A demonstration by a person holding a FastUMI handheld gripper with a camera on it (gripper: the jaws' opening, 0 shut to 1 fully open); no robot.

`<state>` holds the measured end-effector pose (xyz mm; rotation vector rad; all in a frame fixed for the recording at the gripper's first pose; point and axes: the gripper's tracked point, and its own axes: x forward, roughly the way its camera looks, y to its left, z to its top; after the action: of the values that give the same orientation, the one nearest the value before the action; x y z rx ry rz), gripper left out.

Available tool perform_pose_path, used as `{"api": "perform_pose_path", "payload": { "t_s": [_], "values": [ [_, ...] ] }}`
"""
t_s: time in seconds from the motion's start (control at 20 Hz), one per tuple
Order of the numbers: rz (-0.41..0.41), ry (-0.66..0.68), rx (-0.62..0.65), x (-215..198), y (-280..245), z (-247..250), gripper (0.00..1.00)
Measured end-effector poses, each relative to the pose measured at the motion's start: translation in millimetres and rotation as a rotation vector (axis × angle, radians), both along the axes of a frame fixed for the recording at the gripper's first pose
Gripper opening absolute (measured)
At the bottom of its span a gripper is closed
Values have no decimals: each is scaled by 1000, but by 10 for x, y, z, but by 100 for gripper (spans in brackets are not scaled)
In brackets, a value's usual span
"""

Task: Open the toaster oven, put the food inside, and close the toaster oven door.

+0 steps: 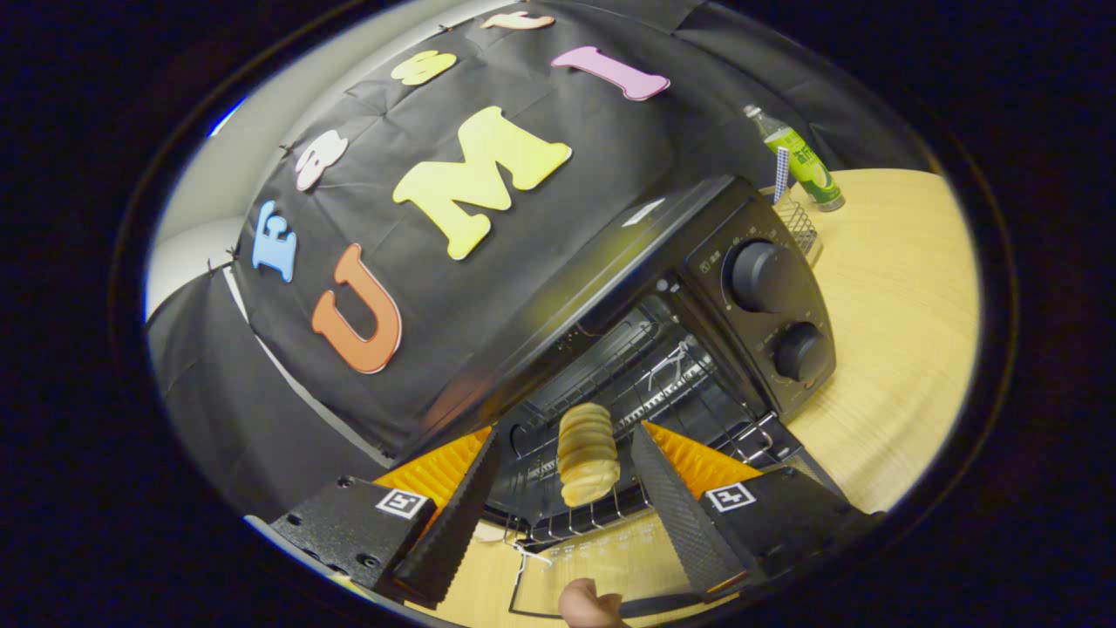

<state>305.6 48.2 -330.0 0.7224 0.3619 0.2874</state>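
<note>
Gripper view has my gripper [565, 488] spread wide and empty, its fingers flanking the bread [587, 453] resting on the rack inside the open toaster oven [741, 288], released so I can withdraw.

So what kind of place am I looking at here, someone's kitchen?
Probably a staged booth, not a real kitchen: a black toaster oven stands open on a pale wooden table before a black cloth wall. The open hand-held gripper frames a ridged bread roll on its rack.
</note>
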Motion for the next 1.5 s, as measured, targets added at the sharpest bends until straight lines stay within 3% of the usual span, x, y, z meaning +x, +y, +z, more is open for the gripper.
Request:
{"api": "perform_pose_path", "payload": {
  "t_s": [0.35, 0.55, 0.75, 0.95, 1.25, 1.5],
  "values": [
    [27, -3, 1, -599, -123, 386, 100],
    [64, -6, -81, -920, -86, 415, 100],
    [140, 101, -278, -1164, 20, -31, 100],
    [124, 176, -480, -1304, -43, -523, 100],
    [188, 283, -628, -1555, 55, -1074, 100],
    [186, 332, -699, -1570, 15, -1279, 100]
  ]
}}
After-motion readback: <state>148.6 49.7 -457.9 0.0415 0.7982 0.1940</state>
